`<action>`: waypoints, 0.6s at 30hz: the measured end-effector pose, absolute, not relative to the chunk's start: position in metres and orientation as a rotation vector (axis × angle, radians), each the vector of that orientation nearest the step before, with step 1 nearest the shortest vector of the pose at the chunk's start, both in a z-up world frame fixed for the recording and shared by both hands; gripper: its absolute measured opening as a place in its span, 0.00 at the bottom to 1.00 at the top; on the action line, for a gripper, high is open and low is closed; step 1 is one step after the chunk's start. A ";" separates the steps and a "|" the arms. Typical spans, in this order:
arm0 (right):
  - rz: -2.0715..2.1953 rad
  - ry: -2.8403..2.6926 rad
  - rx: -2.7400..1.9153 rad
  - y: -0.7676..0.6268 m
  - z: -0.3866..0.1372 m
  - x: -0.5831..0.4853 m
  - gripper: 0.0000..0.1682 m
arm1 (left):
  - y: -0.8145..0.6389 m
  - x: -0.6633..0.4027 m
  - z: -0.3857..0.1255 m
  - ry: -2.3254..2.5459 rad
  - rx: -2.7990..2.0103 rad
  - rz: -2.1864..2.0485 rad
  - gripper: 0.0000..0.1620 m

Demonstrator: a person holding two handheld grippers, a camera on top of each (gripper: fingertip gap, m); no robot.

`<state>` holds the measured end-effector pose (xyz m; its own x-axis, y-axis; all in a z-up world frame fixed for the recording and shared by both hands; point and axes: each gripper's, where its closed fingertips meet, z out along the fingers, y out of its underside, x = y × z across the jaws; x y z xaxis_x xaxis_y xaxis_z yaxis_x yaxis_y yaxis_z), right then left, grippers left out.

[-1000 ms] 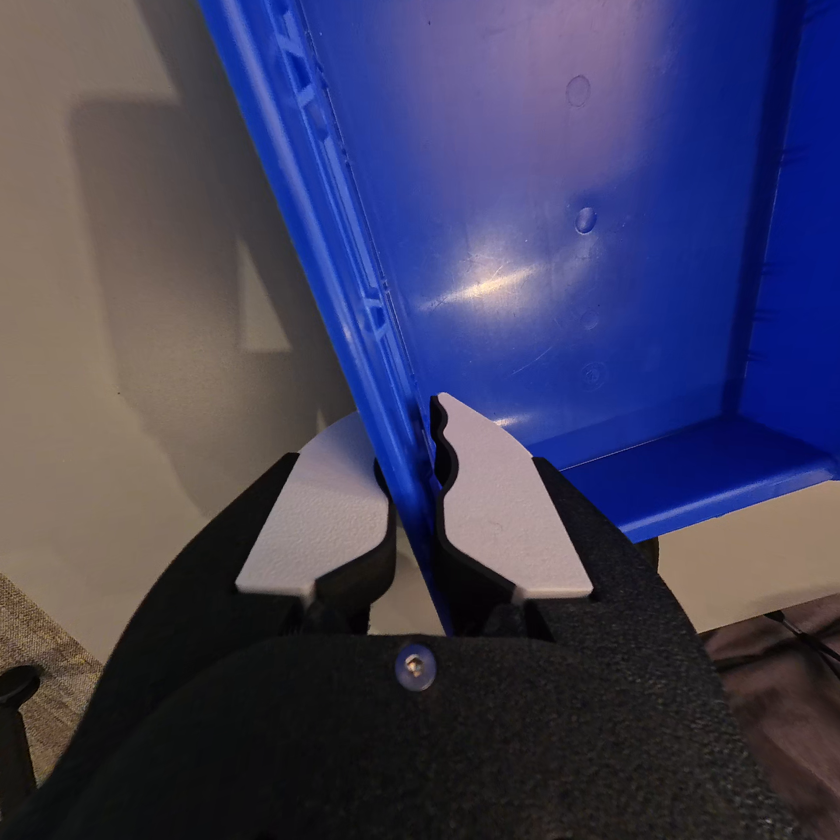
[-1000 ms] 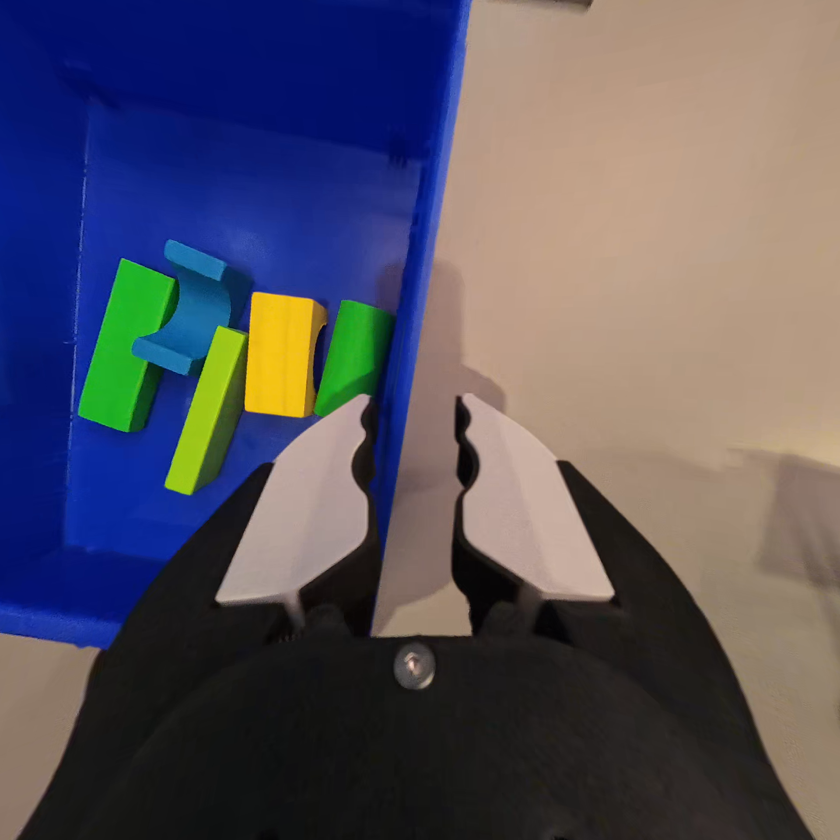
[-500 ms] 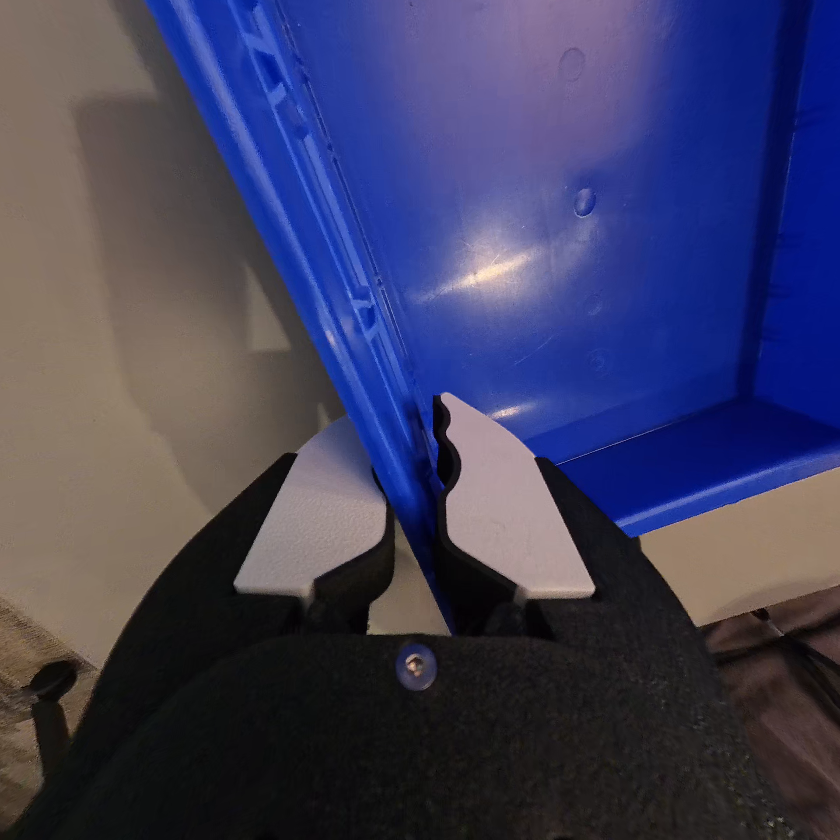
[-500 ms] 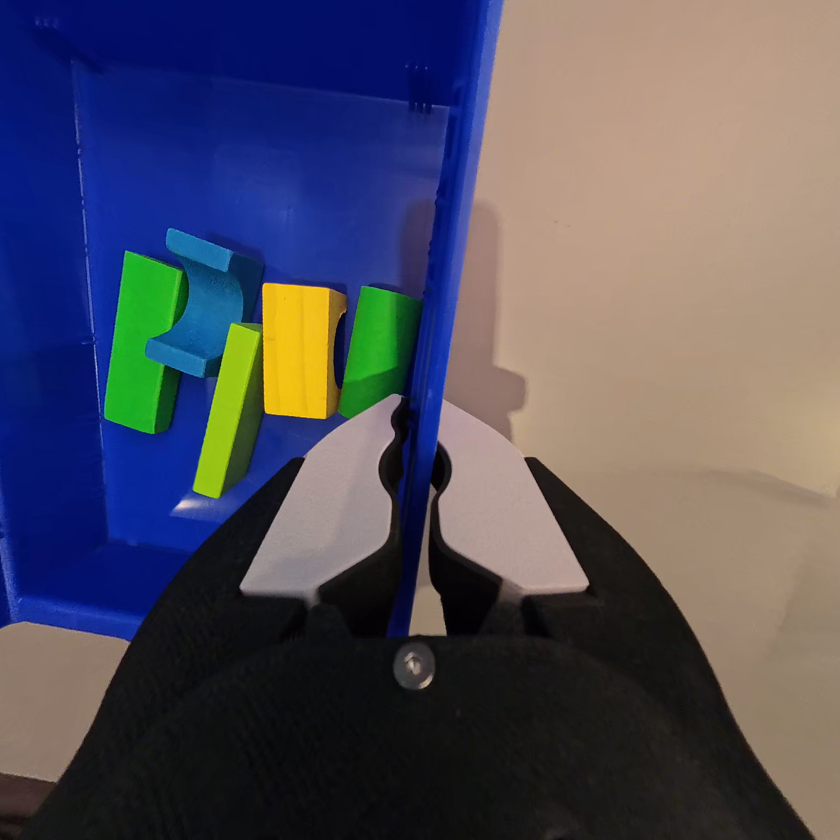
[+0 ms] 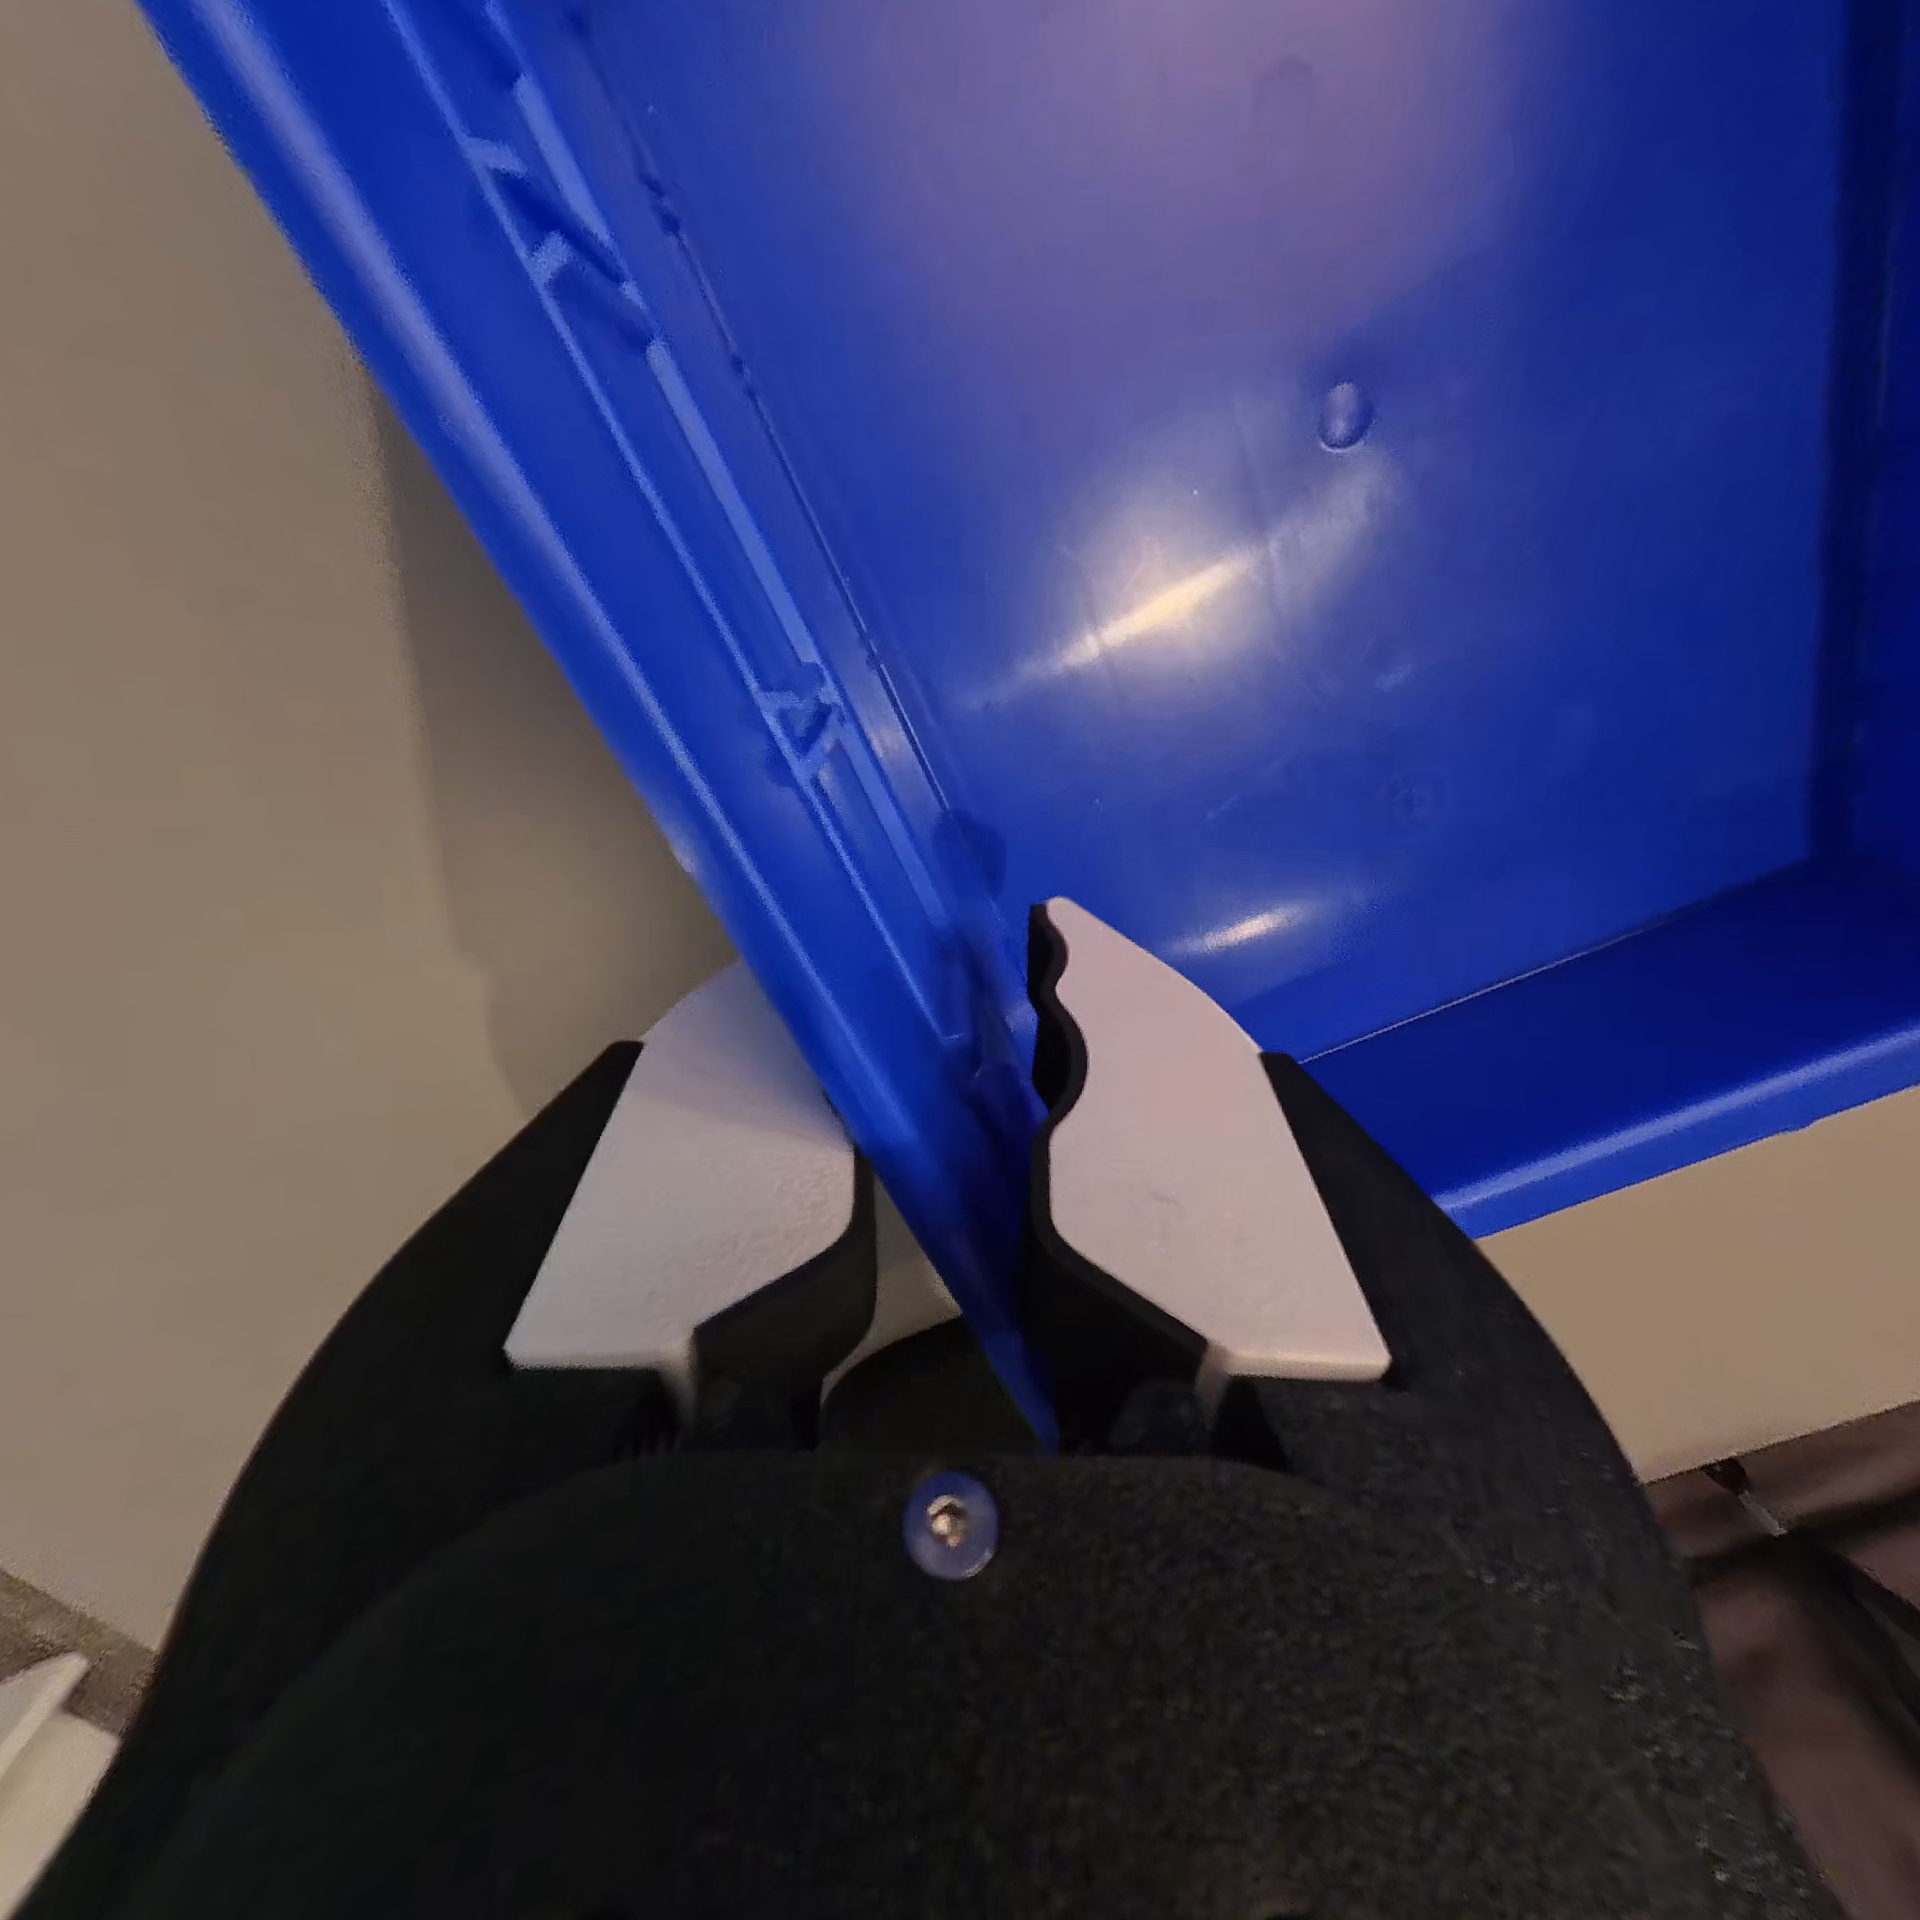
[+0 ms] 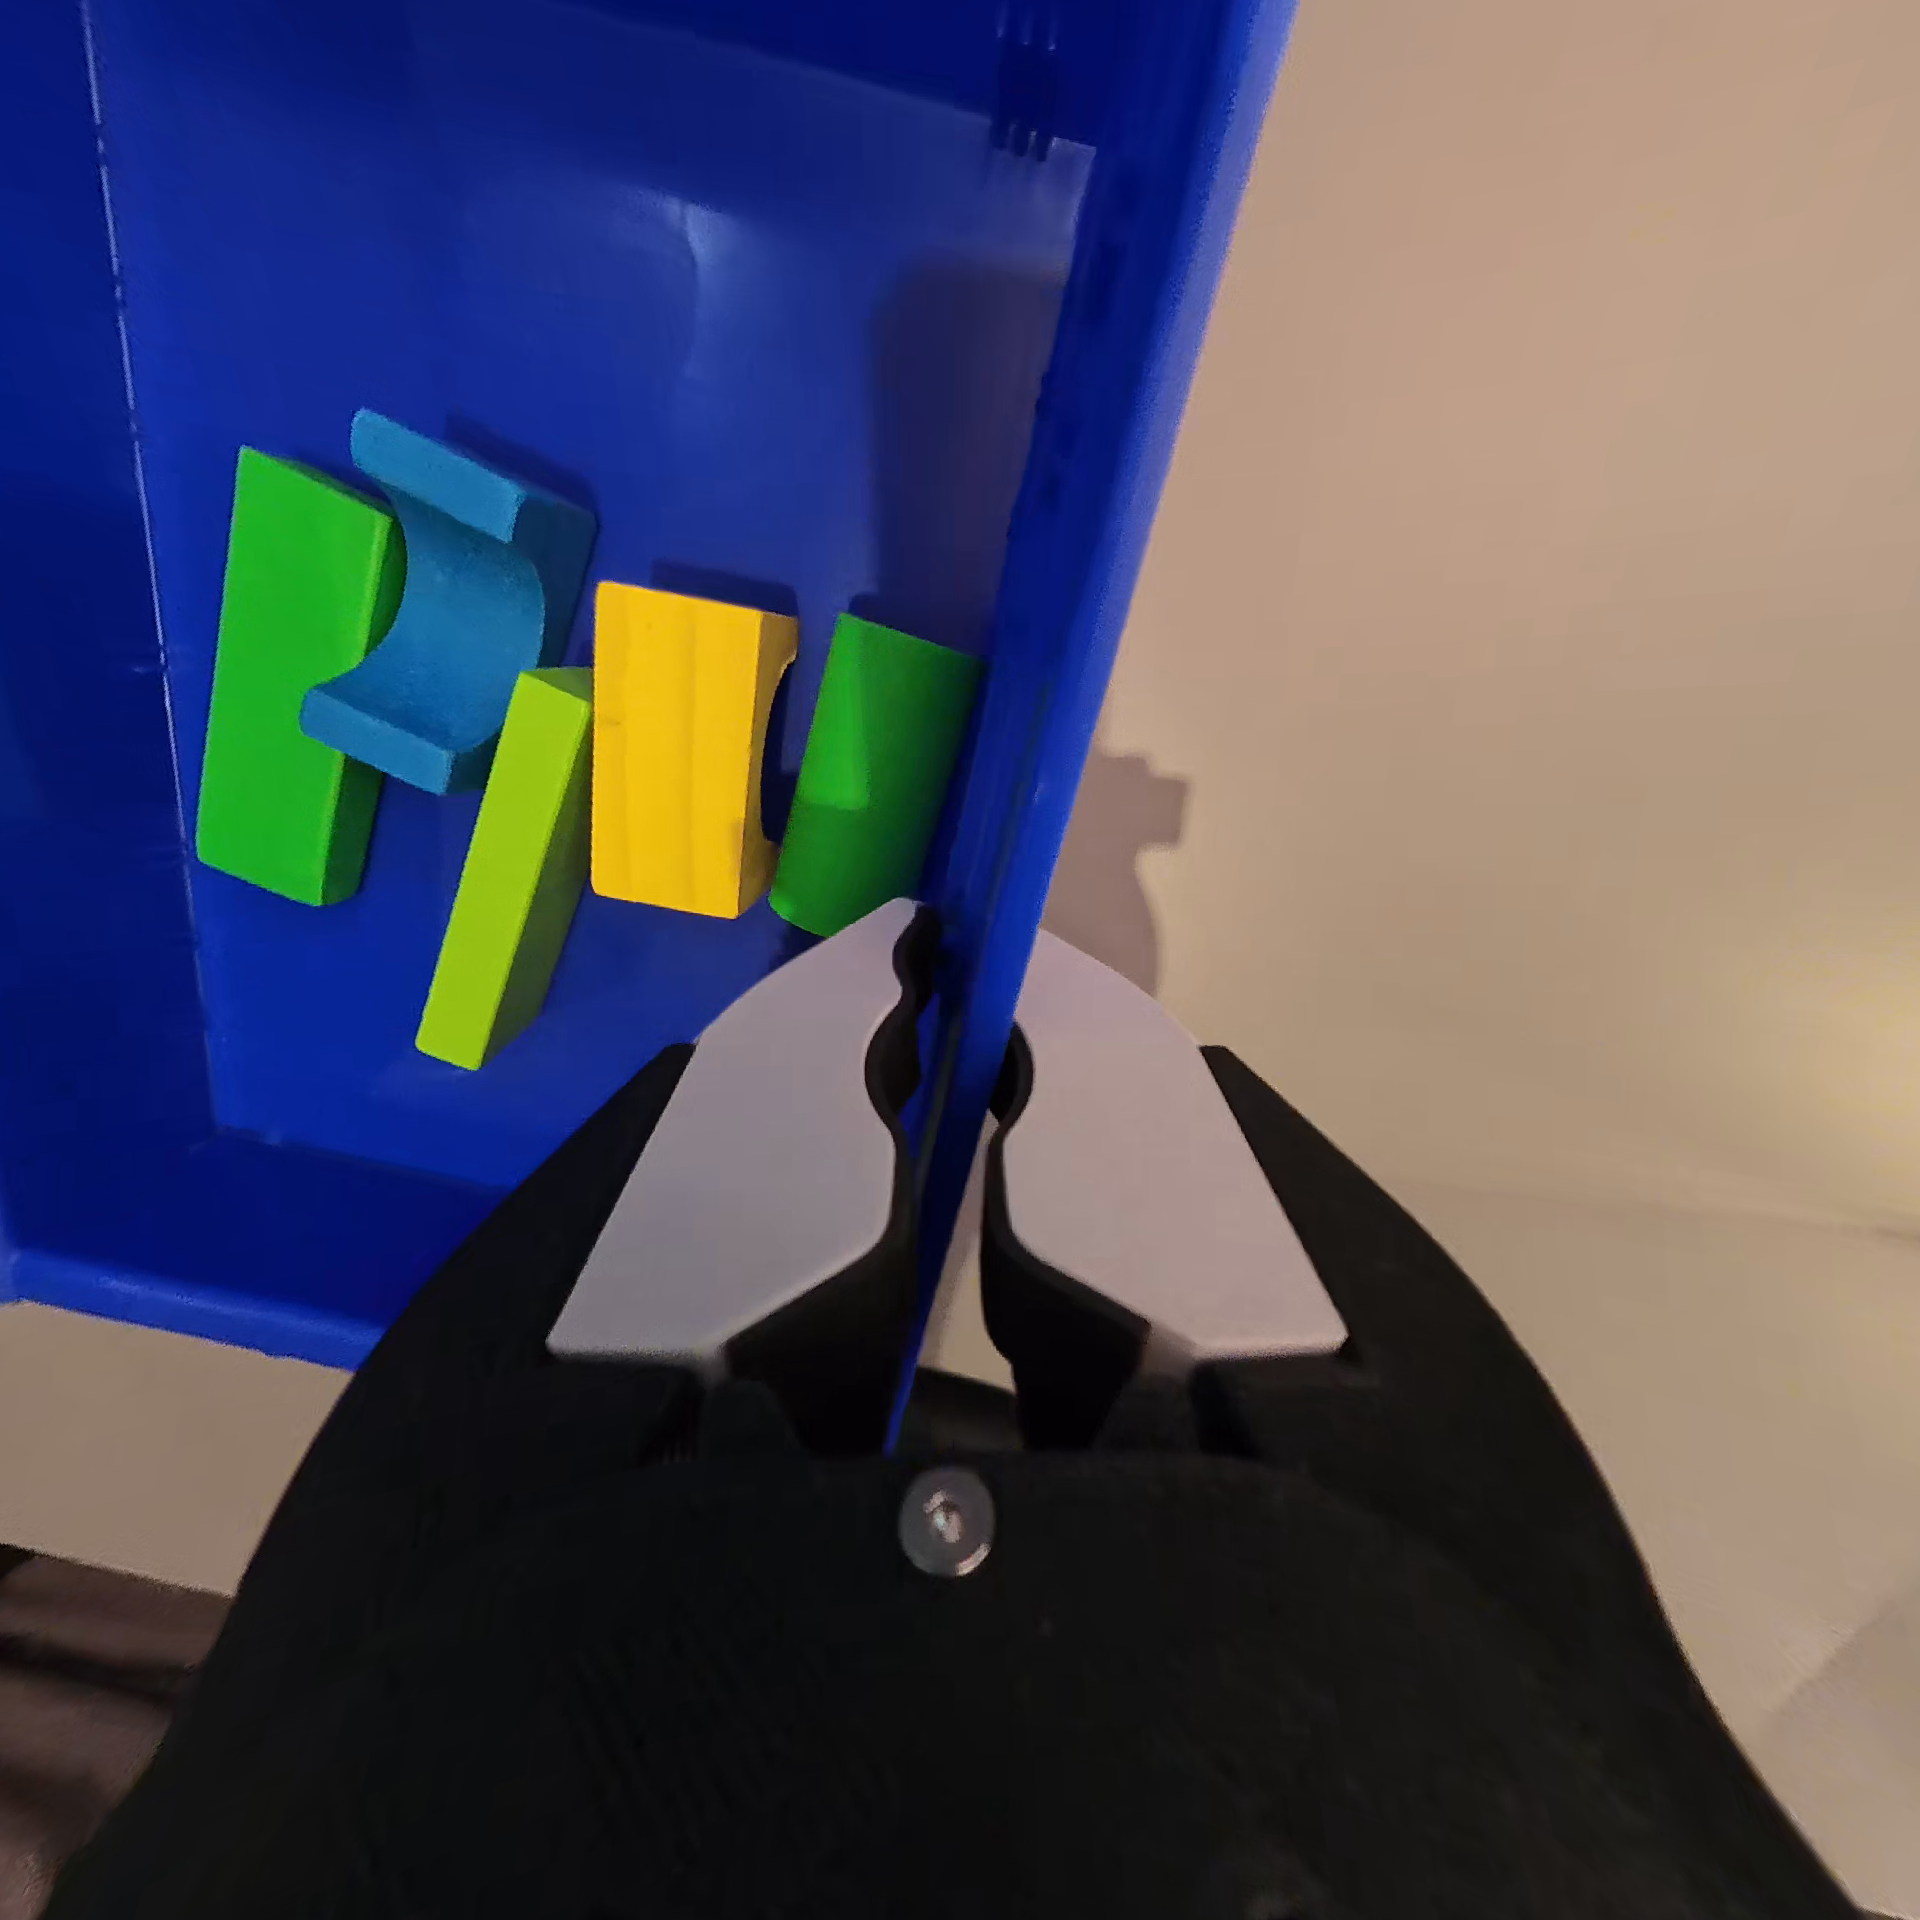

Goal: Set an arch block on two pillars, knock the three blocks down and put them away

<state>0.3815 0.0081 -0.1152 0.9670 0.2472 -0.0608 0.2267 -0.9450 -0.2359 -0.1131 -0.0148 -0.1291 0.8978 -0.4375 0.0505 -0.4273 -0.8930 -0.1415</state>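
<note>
Both grippers clamped on blue bin walls: left gripper (image 5: 940, 1023) on left wall, right gripper (image 6: 961, 997) on right. Blocks (image 6: 675, 748) inside bin (image 6: 623, 260) (five visible). Put-away apparently done; next likely carrying bin level.

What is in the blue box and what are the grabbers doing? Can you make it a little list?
box: blue bin, on a pale table
blocks inside: five
colours: dark green block, blue arch, light green block, yellow block, green block against the right wall
left gripper: shut on the bin's left wall
right gripper: shut on the bin's right wall
</note>
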 end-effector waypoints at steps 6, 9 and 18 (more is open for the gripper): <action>0.187 -0.563 -2.860 0.006 -0.117 0.339 0.06 | -0.021 -0.080 -0.131 0.837 -2.890 -0.028 0.25; 0.185 -0.574 -2.850 0.013 -0.125 0.336 0.09 | -0.024 -0.077 -0.132 0.852 -2.895 0.010 0.28; 0.235 -0.464 -2.844 0.020 -0.130 0.336 0.07 | -0.022 -0.062 -0.114 0.894 -2.806 -0.287 0.35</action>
